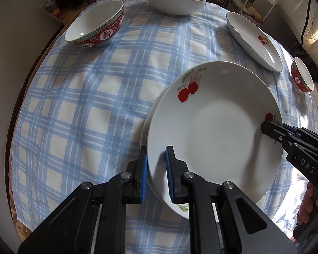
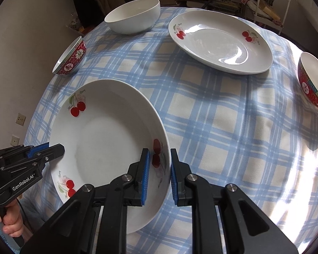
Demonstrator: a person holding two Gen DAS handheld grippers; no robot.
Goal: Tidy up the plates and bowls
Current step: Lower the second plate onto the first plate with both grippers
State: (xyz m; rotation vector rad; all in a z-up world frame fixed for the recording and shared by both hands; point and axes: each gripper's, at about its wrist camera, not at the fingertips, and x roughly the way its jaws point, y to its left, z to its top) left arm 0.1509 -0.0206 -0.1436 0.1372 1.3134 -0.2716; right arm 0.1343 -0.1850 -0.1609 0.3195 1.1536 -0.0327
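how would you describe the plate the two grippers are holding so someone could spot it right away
On the round table with the blue checked cloth, look at the near edge, where the left gripper and right gripper each clamp a rim. That cherry plate sits on top of another plate, unlike the lone cherry plate farther back.

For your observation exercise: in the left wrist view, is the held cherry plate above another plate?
Yes, a second plate rim shows just beneath the cherry plate.

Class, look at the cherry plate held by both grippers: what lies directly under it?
Under the held cherry plate, a second white plate shows as a crescent along its left edge in the left wrist view. The rest of it, including any pattern, is covered.
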